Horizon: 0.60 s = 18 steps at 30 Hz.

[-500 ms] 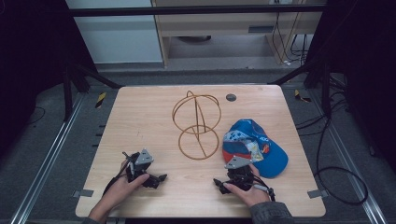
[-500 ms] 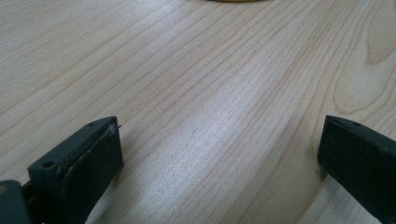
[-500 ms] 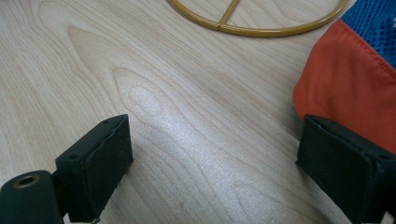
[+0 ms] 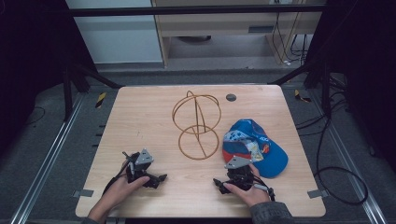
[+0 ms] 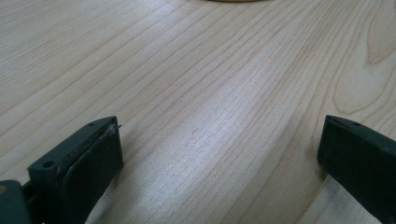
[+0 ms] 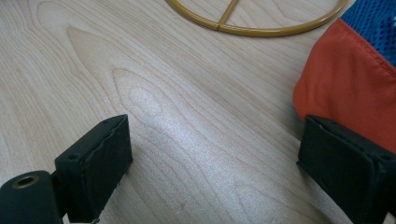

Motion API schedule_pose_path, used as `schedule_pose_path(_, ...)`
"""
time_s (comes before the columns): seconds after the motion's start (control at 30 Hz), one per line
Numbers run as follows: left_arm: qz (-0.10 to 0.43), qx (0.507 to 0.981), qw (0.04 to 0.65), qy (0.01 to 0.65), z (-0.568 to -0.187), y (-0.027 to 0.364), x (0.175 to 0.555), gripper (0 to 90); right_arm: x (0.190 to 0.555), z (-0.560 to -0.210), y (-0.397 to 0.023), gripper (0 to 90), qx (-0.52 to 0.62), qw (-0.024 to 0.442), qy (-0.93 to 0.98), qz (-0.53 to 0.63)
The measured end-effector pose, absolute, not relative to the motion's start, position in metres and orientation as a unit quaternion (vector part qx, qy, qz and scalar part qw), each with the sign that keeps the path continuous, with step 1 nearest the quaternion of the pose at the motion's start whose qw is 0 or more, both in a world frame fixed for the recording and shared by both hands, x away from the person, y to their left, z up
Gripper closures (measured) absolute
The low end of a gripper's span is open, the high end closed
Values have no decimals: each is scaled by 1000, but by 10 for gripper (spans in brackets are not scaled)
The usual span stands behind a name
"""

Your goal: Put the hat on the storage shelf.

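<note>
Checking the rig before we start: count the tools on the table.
2. Left tool near the table's front left; right tool front right, beside the cap.

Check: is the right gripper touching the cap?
Cannot tell. The right gripper view shows the right gripper open, one jaw overlapping the cap brim with no clear gap.

High view: dim overall, surroundings nearly black; the pale table (image 4: 140, 116) is the one well-lit surface, lit from above. Image soft, fine detail lost. Short faint shadows under the wire stand (image 4: 196, 123). Left gripper view: bright, with a sheen along the wood grain at centre; near jaws slightly soft. Right gripper view: similar glare patch mid-frame; far edge mildly blurred, colours of the cap (image 6: 345, 93) saturated.
</note>
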<state>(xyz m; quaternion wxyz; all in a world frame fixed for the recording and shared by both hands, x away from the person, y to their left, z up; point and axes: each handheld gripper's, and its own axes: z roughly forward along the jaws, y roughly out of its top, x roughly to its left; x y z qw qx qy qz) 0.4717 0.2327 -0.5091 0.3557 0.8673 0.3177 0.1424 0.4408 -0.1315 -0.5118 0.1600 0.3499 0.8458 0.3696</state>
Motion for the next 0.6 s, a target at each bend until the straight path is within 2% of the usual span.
schedule_pose_path(0.2,141,868,356,317,-509,233,472,0,439,-505,-133,113,345,159,852,361)
schedule_pose_path(0.6,146,862,355,330,-509,234,475,0,426,-470,-181,118,344,157,857,350)
